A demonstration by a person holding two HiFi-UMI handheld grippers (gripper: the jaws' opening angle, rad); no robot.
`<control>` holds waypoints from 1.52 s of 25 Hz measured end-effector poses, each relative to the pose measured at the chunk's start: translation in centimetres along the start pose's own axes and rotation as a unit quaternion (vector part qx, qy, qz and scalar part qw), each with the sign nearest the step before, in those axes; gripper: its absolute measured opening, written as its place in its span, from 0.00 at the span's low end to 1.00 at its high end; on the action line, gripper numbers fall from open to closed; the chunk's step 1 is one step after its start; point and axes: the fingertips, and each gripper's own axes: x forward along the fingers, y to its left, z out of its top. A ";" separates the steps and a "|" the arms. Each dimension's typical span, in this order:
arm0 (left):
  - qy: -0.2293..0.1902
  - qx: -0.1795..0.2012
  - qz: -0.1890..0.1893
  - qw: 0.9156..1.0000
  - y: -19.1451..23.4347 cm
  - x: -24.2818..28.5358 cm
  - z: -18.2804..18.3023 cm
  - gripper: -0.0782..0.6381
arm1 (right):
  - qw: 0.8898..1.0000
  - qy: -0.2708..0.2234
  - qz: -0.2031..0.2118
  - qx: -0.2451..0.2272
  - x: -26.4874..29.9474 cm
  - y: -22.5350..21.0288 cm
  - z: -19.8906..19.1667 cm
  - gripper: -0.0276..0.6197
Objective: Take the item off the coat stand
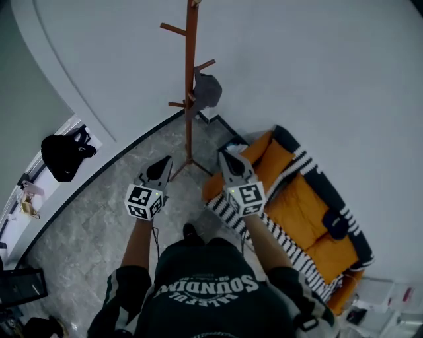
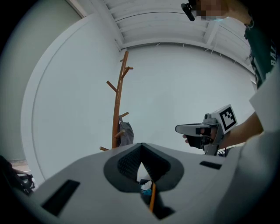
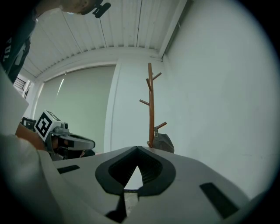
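Currently, one grey fabric item [image 1: 207, 90] is hung on a lower peg of the single brown wooden coat stand [image 1: 191, 53]. Two claws, left claw [image 1: 163, 160] and right claw [image 1: 225, 156], are seen closed, empty, well apart from it.

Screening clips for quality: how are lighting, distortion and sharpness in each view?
Head view: flat, dim light, no glare; the coat stand is sharp, the wall edges bow. Left gripper view: fisheye with black corners, a mosaic patch at top. Right gripper view: same dark vignette, grey item small but clear.
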 end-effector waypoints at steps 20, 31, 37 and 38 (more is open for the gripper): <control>0.006 -0.013 0.011 1.000 3.6 8.6 1.0 0.11 | 1.000 -0.002 0.022 0.013 7.2 -5.1 0.2 0.04; 0.013 -0.017 0.022 1.000 4.0 11.1 0.9 0.11 | 0.999 0.011 0.046 0.018 9.1 -7.6 -1.0 0.21; 0.013 -0.019 0.037 0.999 4.9 11.9 0.9 0.11 | 0.999 0.018 0.048 0.017 10.5 -8.9 -2.1 0.29; 0.013 -0.019 0.041 0.999 5.0 11.9 0.9 0.11 | 0.998 0.019 0.050 0.019 10.8 -9.2 -2.2 0.30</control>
